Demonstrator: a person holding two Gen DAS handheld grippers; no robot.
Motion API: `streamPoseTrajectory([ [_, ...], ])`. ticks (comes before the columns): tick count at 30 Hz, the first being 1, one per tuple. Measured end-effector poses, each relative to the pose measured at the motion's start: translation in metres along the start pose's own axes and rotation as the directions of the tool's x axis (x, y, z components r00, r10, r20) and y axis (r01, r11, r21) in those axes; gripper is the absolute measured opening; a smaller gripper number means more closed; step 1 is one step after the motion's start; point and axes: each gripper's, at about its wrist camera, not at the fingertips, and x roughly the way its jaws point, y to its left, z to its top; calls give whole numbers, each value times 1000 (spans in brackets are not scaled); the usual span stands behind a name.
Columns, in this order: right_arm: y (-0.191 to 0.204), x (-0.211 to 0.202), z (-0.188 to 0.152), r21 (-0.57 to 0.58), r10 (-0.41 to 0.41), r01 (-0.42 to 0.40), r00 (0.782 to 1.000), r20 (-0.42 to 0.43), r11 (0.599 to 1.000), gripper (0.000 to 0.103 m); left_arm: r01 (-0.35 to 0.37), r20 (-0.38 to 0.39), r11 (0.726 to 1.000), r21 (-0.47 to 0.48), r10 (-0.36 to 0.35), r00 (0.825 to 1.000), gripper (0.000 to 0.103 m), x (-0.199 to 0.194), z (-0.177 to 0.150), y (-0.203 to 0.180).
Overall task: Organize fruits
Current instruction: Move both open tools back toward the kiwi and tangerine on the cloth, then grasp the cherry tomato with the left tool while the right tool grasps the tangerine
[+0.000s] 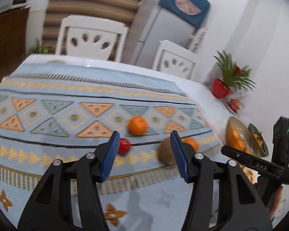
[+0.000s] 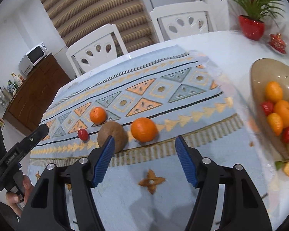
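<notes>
Both tools gape empty: centre your right tool (image 2: 144,144) over the near orange (image 2: 144,129), close gently, carry to the bowl (image 2: 260,80).

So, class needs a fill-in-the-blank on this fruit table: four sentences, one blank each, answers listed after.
1. Loose on the cloth lie two oranges, one kiwi and one small ____ tomato.
2. The bowl already holds fruit and sits to the ____ of the cloth in the right wrist view.
3. Both hand-held grippers, left and right, are ____ and hold nothing.
4. The plant stands in a ____ pot.

Answers: red; right; open; red
</notes>
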Motion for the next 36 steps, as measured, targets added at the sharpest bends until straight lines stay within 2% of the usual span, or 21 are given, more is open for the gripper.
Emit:
streamPoseTrajectory([
  [5,4,22,4,11,9,-9,1000,-9,1000,64,-39,-26,998,-47,38,999,54,17,0,19],
  [9,4,36,7,16,14,-15,1000,15,1000,64,-60,-44,998,-31,59,997,53,35,-3,19],
  [15,-6,51,4,45,59,-61,997,51,997,64,-78,-25,996,-52,77,997,53,55,-13,30],
  [18,-10,54,0,57,70,-76,993,93,995,63,-110,-28,994,-20,109,994,53,62,-15,30],
  [20,-11,55,-2,64,74,-82,992,107,995,59,-118,-30,993,1,118,993,53,64,-15,28],
  [23,-13,61,-4,67,80,-86,993,88,994,56,-131,-34,991,30,132,991,51,67,-17,23],
  [26,-13,67,-7,68,80,-84,995,59,994,54,-129,-58,990,54,133,989,38,72,-19,18],
  [36,-6,75,-10,36,49,-50,998,37,998,54,-141,-108,982,125,155,982,37,84,-24,9],
])
